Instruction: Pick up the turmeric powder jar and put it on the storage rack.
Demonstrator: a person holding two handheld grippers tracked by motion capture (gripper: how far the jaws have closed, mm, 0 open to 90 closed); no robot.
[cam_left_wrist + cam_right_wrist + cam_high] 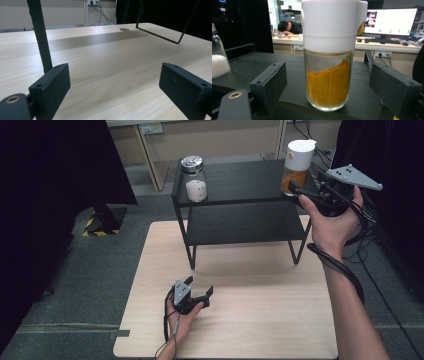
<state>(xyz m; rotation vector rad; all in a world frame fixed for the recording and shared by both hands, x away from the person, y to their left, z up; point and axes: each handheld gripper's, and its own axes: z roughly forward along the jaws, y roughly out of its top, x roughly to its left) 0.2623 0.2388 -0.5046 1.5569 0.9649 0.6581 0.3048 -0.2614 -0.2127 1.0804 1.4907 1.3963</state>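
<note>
A glass jar of orange powder (295,167) (328,75) with a white lid stands on the right end of a black shelf's top (240,180). My right gripper (300,192) (327,87) is open, its jaws on either side of the jar and apart from the glass. A second jar (194,179) (218,62), holding white grains under a metal lid, stands at the shelf's left end. My left gripper (200,287) (112,85) rests open low over the wooden table (240,320), nothing between its jaws.
The black shelf stands on thin wire legs (160,32) at the far half of the table, with a lower board (245,222). One leg post (41,37) rises just beyond my left jaw. Desks, a monitor (390,21) and a person lie behind.
</note>
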